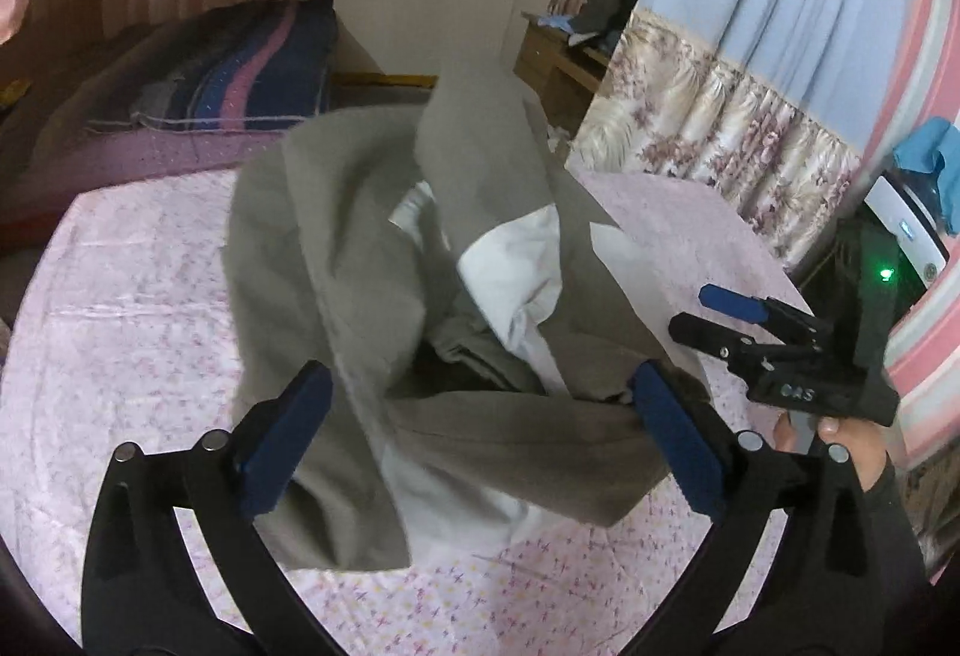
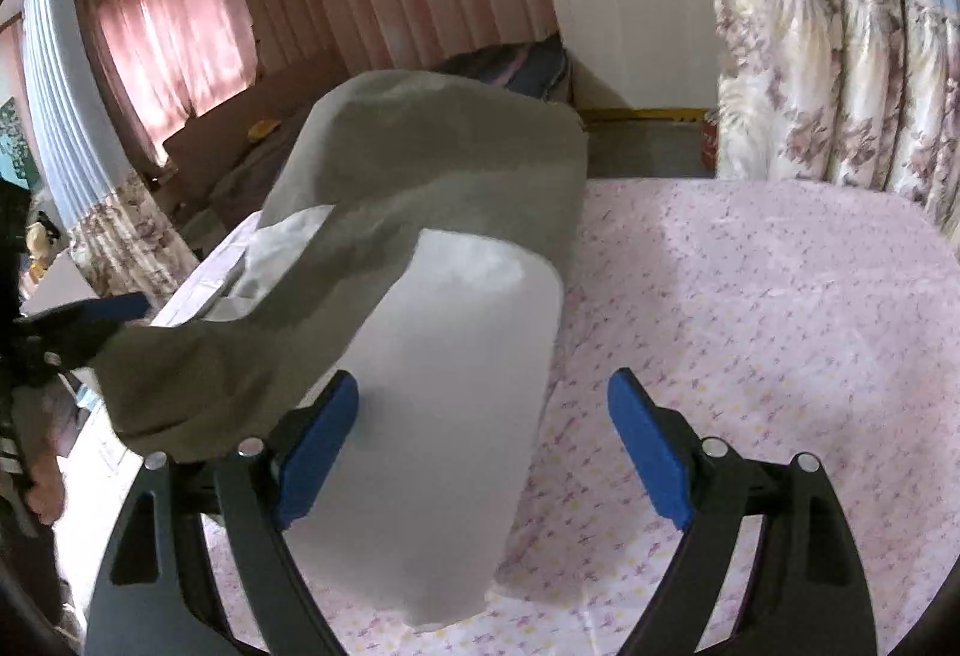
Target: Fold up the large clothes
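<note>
A grey garment with white lining lies heaped and blurred on a pink floral sheet over the tabletop, between the wide-apart pads of the left claw, which press on nothing. That view alone takes in the right claw off to the side in a hand, plus a striped quilt on a bed behind. The right wrist view shows the right claw with jaws spread, the pale lining between them but unclamped, and a pink-curtained window.
</note>
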Motion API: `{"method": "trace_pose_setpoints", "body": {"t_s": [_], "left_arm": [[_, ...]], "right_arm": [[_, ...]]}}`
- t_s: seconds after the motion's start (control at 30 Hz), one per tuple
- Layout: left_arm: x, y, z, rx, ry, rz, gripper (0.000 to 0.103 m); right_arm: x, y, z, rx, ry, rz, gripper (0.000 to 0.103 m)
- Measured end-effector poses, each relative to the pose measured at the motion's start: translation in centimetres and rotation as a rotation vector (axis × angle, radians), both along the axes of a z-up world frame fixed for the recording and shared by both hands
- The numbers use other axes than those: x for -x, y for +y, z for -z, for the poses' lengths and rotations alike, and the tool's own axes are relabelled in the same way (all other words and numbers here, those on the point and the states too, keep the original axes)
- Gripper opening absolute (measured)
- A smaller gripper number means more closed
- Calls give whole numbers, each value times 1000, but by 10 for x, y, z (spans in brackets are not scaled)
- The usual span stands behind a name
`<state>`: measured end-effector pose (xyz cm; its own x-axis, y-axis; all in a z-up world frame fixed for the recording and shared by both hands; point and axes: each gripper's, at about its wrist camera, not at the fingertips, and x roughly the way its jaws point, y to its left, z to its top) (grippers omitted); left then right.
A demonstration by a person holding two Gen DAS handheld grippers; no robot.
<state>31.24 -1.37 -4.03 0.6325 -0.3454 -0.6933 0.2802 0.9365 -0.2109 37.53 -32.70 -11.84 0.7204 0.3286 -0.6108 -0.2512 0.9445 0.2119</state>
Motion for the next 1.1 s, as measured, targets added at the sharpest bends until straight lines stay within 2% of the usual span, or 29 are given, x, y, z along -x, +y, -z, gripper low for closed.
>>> {"method": "trace_pose_setpoints", "body": {"t_s": [0.17,0.33,0.4,0.43,0.47,0.5,0.53,0.57,0.63,0.73,0.8,0.87,0.93,1.03,1.1], "left_arm": [[17,-15,-12,2,-15,48,100],[8,-49,15,-88,19,94,100],[-3,-53,33,-169,10,55,97],[-9,-49,42,-167,22,50,80],[-17,-40,52,-114,65,61,66],[-23,-30,61,-48,105,73,56],[-25,-22,66,2,126,87,38],[-25,-17,67,18,127,84,31],[-18,-7,59,43,106,81,22],[-2,14,33,27,21,45,17],[8,35,26,36,2,13,15],[15,59,25,41,6,-32,12],[22,81,38,43,40,-68,11],[29,100,59,93,93,-82,11],[34,102,72,117,106,-84,11]], "right_arm": [[1,-4,-4,1,-13,9,86],[6,-1,2,30,2,21,86],[7,-1,7,19,17,21,85],[7,-1,10,3,25,15,85],[8,1,11,-7,31,8,85],[7,4,13,-24,41,-9,84],[7,8,14,-36,48,-26,81],[6,13,14,-47,49,-49,74],[8,27,10,-60,19,-90,70],[15,60,-6,-8,-59,-158,66],[20,84,-15,64,-94,-203,61],[27,106,-20,150,-111,-256,50],[31,123,-19,218,-108,-295,41],[37,137,-11,328,-122,-308,40],[37,133,-4,332,-108,-305,40]]}}
